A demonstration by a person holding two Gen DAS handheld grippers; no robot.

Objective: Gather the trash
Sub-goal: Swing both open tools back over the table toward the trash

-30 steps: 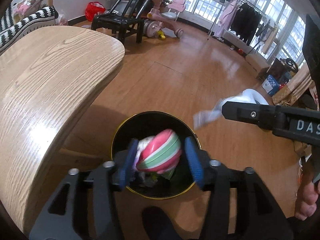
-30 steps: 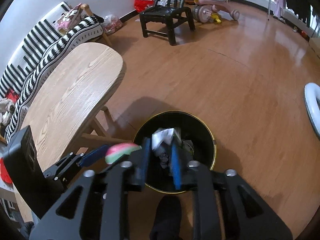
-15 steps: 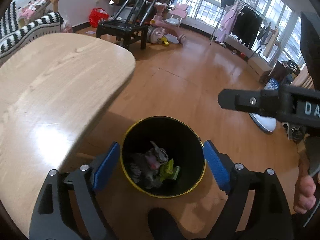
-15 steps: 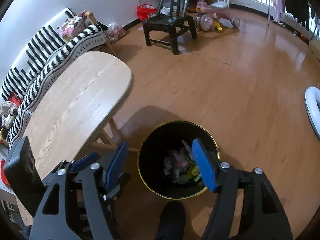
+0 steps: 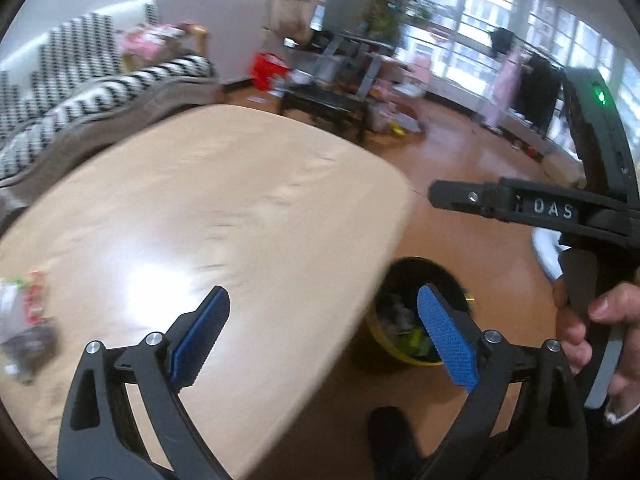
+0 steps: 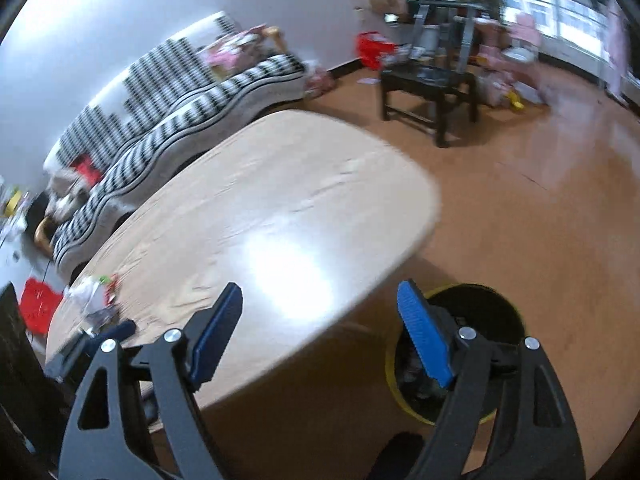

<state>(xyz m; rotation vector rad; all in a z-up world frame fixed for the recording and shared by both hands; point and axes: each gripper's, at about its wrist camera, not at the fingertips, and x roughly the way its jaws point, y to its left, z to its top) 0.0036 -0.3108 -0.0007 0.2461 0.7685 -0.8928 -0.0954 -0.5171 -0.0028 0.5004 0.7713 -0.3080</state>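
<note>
A black bin with a yellow rim [image 5: 460, 280] [image 6: 496, 304] stands on the floor by the wooden table's corner, with crumpled trash [image 5: 404, 320] inside. My left gripper [image 5: 324, 336] is open and empty over the table's edge. My right gripper [image 6: 320, 332] is open and empty, also above the table edge; it shows in the left wrist view [image 5: 520, 204] at the right. A blurred pile of wrappers [image 5: 24, 320] [image 6: 94, 296] lies on the table at the far left. Both views are motion-blurred.
The oval wooden table [image 5: 200, 208] [image 6: 280, 200] fills the middle. A striped sofa [image 6: 160, 112] runs behind it. A black chair [image 6: 432, 84], a red bag [image 6: 370, 50] and pink toys stand on the wooden floor [image 6: 560, 168] beyond.
Both grippers opened and dropped their trash into the bin, then swung left and up from over the bin toward the table. The wrapper pile came into view.
</note>
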